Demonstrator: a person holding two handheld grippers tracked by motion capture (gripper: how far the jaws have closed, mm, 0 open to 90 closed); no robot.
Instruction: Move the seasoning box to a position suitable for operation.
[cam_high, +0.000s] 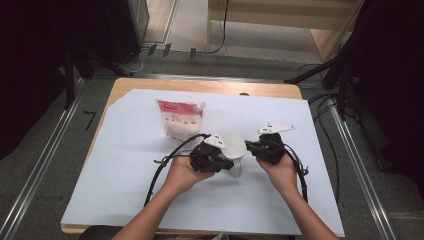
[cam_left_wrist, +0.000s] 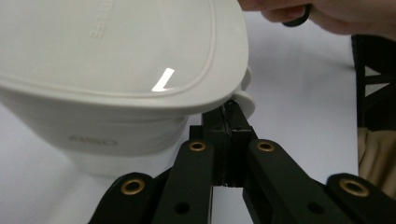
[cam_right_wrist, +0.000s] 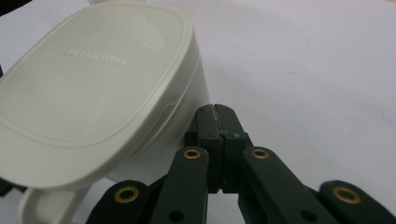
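A white lidded tub (cam_high: 234, 148) is held up between the two claws, just above the white sheet (cam_high: 125, 170) that covers the tabletop (cam_high: 200, 86). Its lid (cam_left_wrist: 107, 46) is on, so whatever is inside stays hidden; the raised lettering on the lid is too faint to read in either gripper view.

The left claw (cam_left_wrist: 229, 112) has its jaws pressed together, and their tips meet right at the small tab (cam_left_wrist: 247, 100) that juts from the tub's rim. They seem to pinch that tab (the rim itself covers the contact, so I can't be sure). The left hand (cam_high: 182, 172) wraps the gripper body from below.

The right claw (cam_right_wrist: 215, 116) is likewise together, no gap between the jaws. It sits just beside the tub's wall (cam_right_wrist: 191, 93), under the lid's edge; nothing shows between the pads, and whether they catch any lip of the tub is hard to make out. The right hand (cam_high: 281, 172) holds it close on the tub's other side.

Farther back on the sheet, well apart from the hands, lies a red-and-white pouch (cam_high: 180, 120) with a spout at one corner. It lies flat and looks sealed; its print is too small to read.

From above, the two grippers cover much of the tub's sides, and the forearms are cut off at the bottom edge.
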